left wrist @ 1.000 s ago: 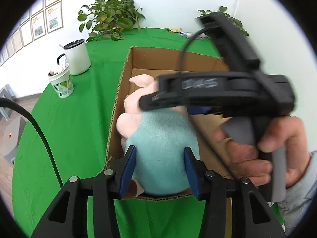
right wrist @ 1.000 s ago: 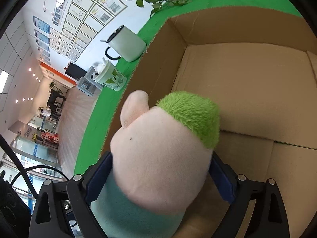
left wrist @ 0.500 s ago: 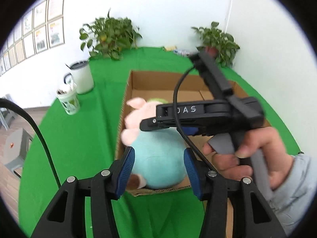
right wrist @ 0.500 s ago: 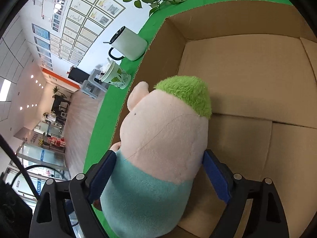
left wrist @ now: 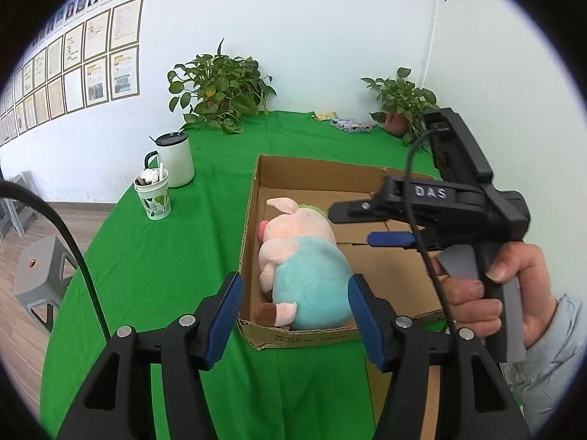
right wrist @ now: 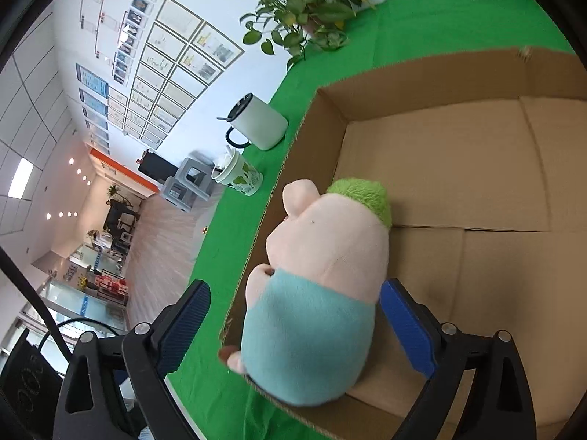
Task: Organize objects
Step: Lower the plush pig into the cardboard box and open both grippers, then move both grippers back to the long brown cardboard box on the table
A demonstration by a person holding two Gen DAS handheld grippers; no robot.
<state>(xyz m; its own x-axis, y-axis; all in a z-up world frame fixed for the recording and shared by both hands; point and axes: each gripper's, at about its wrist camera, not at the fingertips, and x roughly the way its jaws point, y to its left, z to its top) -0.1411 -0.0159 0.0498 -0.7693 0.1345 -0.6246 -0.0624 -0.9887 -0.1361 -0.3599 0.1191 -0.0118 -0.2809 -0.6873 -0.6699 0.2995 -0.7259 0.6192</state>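
Observation:
A plush pig point(left wrist: 304, 256) with a pink head, green hair and teal body lies in the near left corner of an open cardboard box point(left wrist: 253, 198) on the green table. It also shows in the right wrist view point(right wrist: 319, 293), inside the box point(right wrist: 440, 168). My left gripper point(left wrist: 297, 315) is open and empty, held back above the box's near edge. My right gripper point(right wrist: 293, 322) is open, its blue pads apart from the pig on both sides. It also appears in the left wrist view point(left wrist: 370, 227), held by a hand above the box.
A white lidded mug point(left wrist: 174, 159) and a patterned cup point(left wrist: 154, 196) stand on the table left of the box. Two potted plants point(left wrist: 220, 88) stand at the back by the wall, with small packets point(left wrist: 348, 124) between them. A grey stool point(left wrist: 36, 278) stands beside the table.
Both grippers have opened and pulled back up from the pig, which now lies loose in the box. The left gripper rose well away.

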